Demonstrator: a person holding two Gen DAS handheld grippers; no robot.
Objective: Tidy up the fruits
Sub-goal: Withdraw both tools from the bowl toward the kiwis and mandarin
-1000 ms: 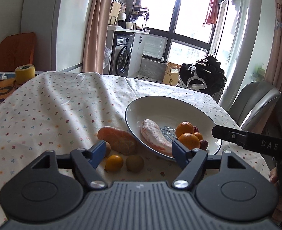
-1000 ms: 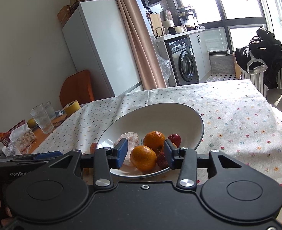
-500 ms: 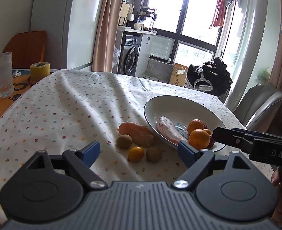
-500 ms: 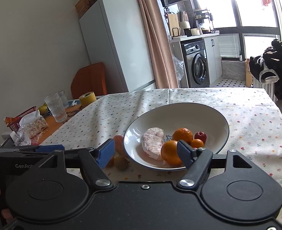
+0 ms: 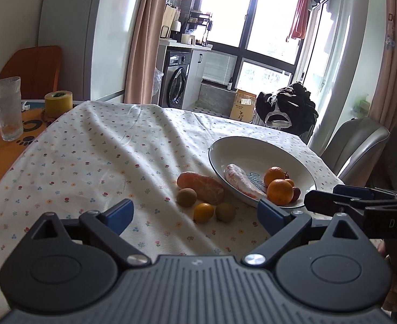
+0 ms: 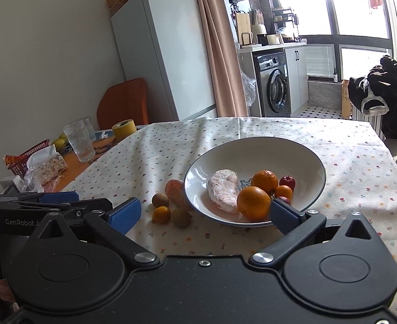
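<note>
A white bowl (image 5: 255, 151) (image 6: 301, 151) on the flowered tablecloth holds a netted fruit (image 5: 240, 179) (image 6: 224, 189), two oranges (image 5: 279, 191) (image 6: 253, 202), a small orange fruit and small red ones (image 6: 287, 182). Left of the bowl lie another netted fruit (image 5: 201, 187) (image 6: 174, 191), two kiwis (image 5: 186, 196) (image 6: 160, 199) and a small orange fruit (image 5: 203, 212) (image 6: 161, 214). My left gripper (image 5: 195, 214) is open and empty, short of the loose fruits. My right gripper (image 6: 203, 214) is open and empty, at the bowl's near rim.
At the left table edge stand a drinking glass (image 5: 5, 108) (image 6: 79, 140), a yellow tape roll (image 5: 58, 102) (image 6: 124, 129) and a red basket with snacks (image 6: 31, 159). A grey chair (image 5: 357, 145) stands at the right, with dark clothes (image 5: 287, 108) behind.
Both grippers have drawn back from the bowl and opened wider. The fruits and the bowl have stayed where they were.
</note>
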